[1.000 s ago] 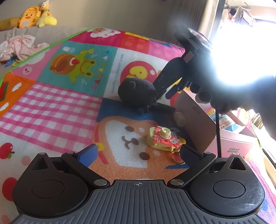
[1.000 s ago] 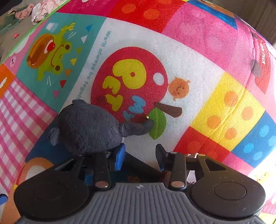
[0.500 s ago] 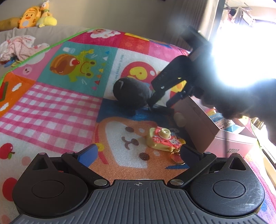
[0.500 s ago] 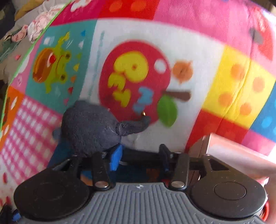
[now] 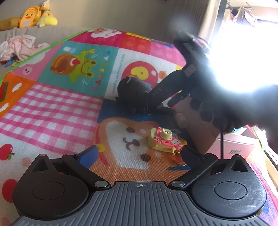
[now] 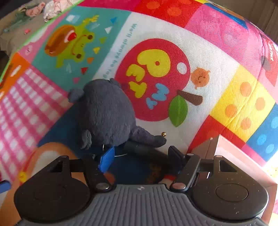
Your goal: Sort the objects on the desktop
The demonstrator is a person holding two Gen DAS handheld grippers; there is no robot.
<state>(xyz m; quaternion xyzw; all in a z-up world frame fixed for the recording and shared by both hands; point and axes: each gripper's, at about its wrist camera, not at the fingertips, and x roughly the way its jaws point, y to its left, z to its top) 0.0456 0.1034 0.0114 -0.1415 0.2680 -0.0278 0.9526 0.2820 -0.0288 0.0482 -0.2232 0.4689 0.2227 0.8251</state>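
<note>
1. Colourful patchwork play mat [image 5: 69, 104] spread across most of the frame; frog, apple and bread-face panels, green edging.
2. Yellow plush toys [image 5: 33, 15] at upper left, resting on a beige surface.
3. Crumpled pink and white clothing [image 5: 20, 47] at left edge, just beyond the mat's green border.
4. Hanging laundry [image 5: 241, 13] at upper right, beside glaring window light.
</note>
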